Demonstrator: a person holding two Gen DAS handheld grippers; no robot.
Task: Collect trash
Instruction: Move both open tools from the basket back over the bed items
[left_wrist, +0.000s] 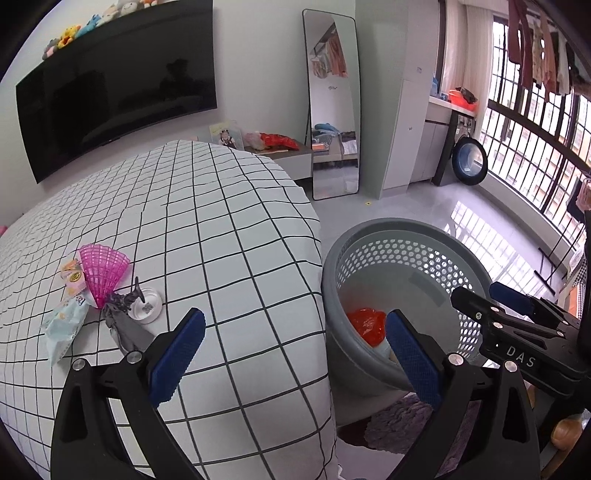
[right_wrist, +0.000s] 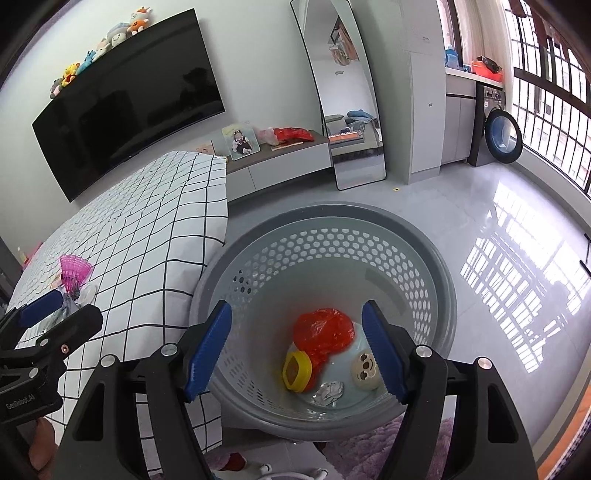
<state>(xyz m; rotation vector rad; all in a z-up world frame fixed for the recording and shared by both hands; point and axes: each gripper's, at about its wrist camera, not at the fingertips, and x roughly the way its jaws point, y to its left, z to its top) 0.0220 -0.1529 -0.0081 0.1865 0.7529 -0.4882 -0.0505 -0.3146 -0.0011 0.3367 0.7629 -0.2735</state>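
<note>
Trash lies on the checked bed (left_wrist: 221, 236): a pink mesh piece (left_wrist: 101, 269), a light blue wrapper (left_wrist: 64, 325), a grey crumpled bit (left_wrist: 125, 328) and a white round lid (left_wrist: 147, 304). My left gripper (left_wrist: 295, 315) hangs open and empty over the bed's edge, to the right of that pile. The grey perforated basket (right_wrist: 325, 214) stands on the floor beside the bed. In it lie a red plastic bag (right_wrist: 323, 334), a yellow-rimmed cup (right_wrist: 295, 371), a round face toy (right_wrist: 365, 369) and crumpled foil (right_wrist: 328, 393). My right gripper (right_wrist: 297, 306) is open and empty above the basket.
A purple rug (left_wrist: 399, 424) lies under the basket's near side. A wall television (left_wrist: 110, 92), a low cabinet (right_wrist: 288, 162) and a standing mirror (left_wrist: 334, 107) are beyond the bed. Glossy floor (right_wrist: 480, 221) stretches right to barred windows and a washing machine (right_wrist: 498, 133).
</note>
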